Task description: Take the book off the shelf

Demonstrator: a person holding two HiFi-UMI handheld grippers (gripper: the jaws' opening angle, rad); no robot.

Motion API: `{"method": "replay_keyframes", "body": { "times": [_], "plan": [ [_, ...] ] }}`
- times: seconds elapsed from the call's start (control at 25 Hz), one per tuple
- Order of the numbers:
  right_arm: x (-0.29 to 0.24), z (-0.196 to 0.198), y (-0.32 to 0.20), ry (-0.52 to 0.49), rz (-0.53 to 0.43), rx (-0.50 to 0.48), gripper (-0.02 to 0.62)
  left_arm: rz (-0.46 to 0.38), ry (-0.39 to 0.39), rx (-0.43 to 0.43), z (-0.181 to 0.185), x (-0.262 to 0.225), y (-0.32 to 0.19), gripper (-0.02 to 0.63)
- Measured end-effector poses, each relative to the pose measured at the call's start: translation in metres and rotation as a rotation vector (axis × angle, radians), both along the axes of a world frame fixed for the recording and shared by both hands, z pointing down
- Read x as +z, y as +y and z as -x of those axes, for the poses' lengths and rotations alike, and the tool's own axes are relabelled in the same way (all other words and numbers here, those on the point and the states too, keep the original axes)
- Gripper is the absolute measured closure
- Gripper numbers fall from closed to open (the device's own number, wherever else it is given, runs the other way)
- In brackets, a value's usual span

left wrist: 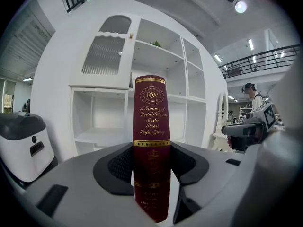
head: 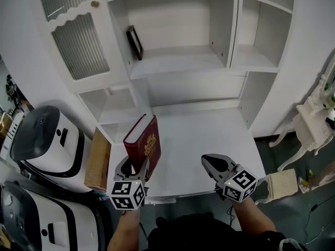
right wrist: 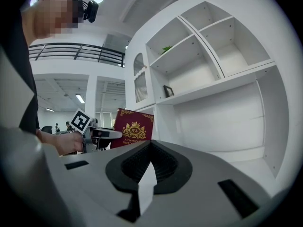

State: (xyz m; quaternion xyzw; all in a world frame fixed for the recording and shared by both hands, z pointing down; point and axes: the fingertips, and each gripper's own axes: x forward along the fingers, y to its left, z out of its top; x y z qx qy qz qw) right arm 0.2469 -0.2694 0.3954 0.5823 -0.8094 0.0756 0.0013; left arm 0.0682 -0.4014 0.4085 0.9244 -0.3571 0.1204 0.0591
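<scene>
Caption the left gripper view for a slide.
Left tool grips a red book upright, spine to camera, white shelf behind.

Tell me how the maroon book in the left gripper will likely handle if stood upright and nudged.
The book looks hardbound, so it is probably stiff, not floppy. It seems thick, so it is likely fairly heavy. Held low on the spine by the left gripper, it may lever over. On end it is tall and narrow, so a nudge could tip it.
</scene>
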Motion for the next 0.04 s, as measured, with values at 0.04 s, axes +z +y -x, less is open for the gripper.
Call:
{"method": "replay_keyframes", "body": {
  "times": [0.04],
  "plan": [
    [0.0001, -0.0012, 0.0004, -0.002, -0.001, 0.004, 0.583, 0.001, 0.000, 0.000, 0.0000, 0.0003, 0.0003, 0.390]
  ]
}}
